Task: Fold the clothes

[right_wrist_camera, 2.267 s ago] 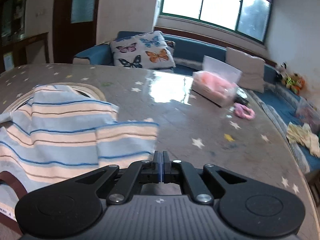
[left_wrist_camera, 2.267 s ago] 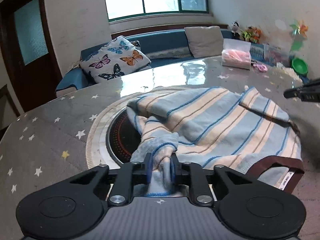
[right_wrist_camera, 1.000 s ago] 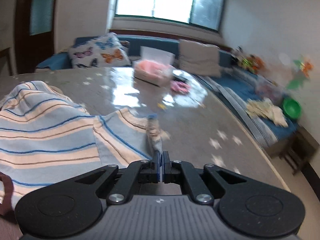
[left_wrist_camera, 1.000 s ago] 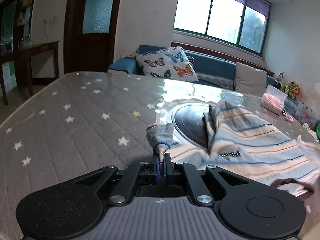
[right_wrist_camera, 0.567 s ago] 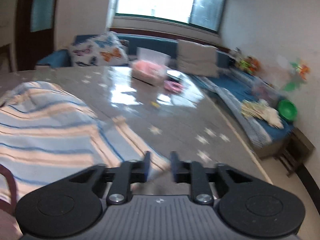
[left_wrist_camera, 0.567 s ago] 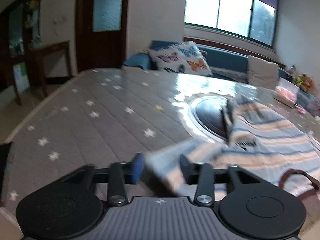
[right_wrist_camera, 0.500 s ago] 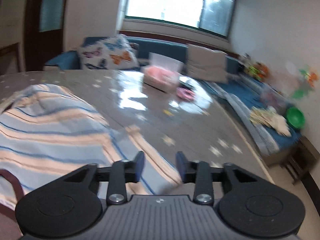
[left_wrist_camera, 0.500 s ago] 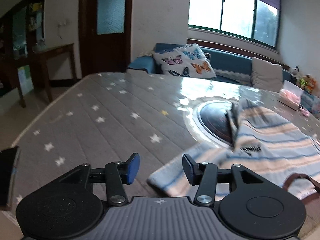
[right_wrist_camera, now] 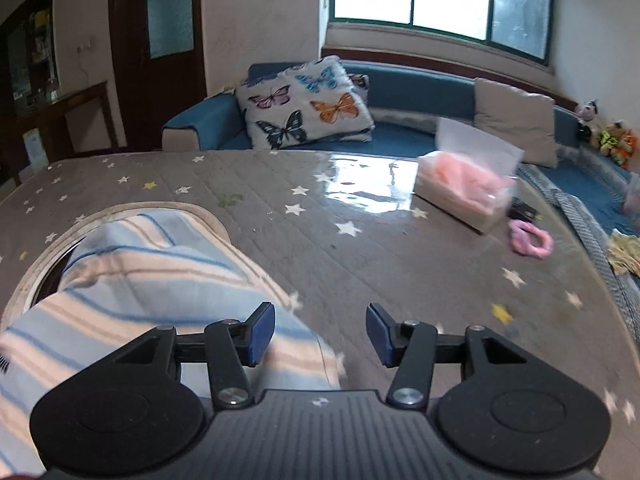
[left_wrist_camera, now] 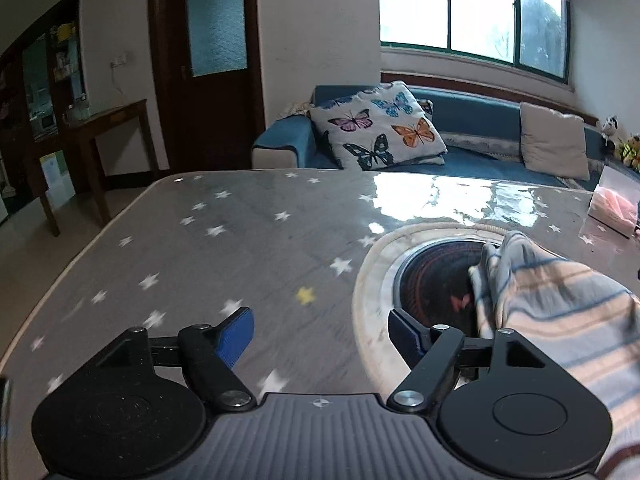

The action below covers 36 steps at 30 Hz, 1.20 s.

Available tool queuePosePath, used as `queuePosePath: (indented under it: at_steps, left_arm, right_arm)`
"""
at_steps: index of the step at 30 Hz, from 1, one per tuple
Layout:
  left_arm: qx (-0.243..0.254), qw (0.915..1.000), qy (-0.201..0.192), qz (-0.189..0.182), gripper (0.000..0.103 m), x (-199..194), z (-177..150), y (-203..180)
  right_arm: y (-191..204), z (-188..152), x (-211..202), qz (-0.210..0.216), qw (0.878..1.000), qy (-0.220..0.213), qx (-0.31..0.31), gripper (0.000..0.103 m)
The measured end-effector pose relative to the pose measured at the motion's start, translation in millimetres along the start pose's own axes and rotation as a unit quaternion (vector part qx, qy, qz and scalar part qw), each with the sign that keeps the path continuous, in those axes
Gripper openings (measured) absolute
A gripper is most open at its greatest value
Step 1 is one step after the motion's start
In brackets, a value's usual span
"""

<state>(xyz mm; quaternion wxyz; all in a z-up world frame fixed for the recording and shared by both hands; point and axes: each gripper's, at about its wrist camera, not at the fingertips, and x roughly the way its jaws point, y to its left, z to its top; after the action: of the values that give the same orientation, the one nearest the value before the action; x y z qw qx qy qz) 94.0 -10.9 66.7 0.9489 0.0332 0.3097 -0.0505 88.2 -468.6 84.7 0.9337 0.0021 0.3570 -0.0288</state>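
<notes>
Two grippers hang over the star-patterned table (left_wrist_camera: 248, 232), and neither has anything between its blue pads. The left gripper (left_wrist_camera: 321, 336) has its jaws spread wide and opening further, with only bare table surface in the gap. The right gripper (right_wrist_camera: 321, 334) is parted less far, its jaws also opening, and the gap again shows only table.

The striped garment (right_wrist_camera: 160, 280), pale blue and cream with thin dark-blue lines, lies in a loose heap on the table. It partly covers the round dark burner (left_wrist_camera: 436, 276) set into the tabletop inside a cream ring (left_wrist_camera: 372, 280). In the left wrist view the garment sits to the right of the burner, draped over its right edge, and runs down behind the gripper's right finger. In the right wrist view the garment fills the lower left; its near edge passes behind the left pad (right_wrist_camera: 260, 334), and whether cloth and pad touch cannot be told.

Beyond the burner, toward the far right of the table, stands a clear tissue box (right_wrist_camera: 468, 192) with pink contents, and a pink ring-shaped item (right_wrist_camera: 530, 242) lies just beside it. Behind the table runs a blue sofa (right_wrist_camera: 408, 136) carrying a butterfly cushion (right_wrist_camera: 304, 108) and a plain beige cushion (right_wrist_camera: 516, 120). Parts of both views are motion-blurred.
</notes>
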Motion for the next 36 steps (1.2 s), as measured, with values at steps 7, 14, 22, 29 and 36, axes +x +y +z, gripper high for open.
queuePosePath:
  at_steps: [7, 14, 22, 29, 36]
  left_arm:
    - [0.019, 0.9993, 0.022, -0.023, 0.073, 52.4, 23.0, -34.4]
    - [0.042, 0.9977, 0.035, -0.04, 0.072, 86.3, 31.7, -61.8]
    - [0.04, 0.9966, 0.044, -0.057, 0.063, 108.2, 37.5, -75.7]
    - [0.047, 0.9948, 0.046, -0.078, 0.059, 113.0, 38.9, -83.1]
    - [0.058, 0.9926, 0.049, -0.094, 0.055, 118.7, 40.7, -95.2]
  right_arm:
    - [3.0, 11.5, 56.8, 0.002, 0.999, 0.036, -0.018, 0.051]
    - [11.1, -2.7, 57.3, 0.034, 0.998, 0.046, -0.036, 0.048]
    - [8.7, 6.8, 60.2, 0.084, 0.994, 0.054, -0.048, 0.022]
    - [14.8, 5.3, 56.9, 0.103, 0.989, 0.066, -0.079, 0.005]
    - [5.5, 29.8, 29.8, -0.068, 0.985, -0.072, -0.141, 0.004]
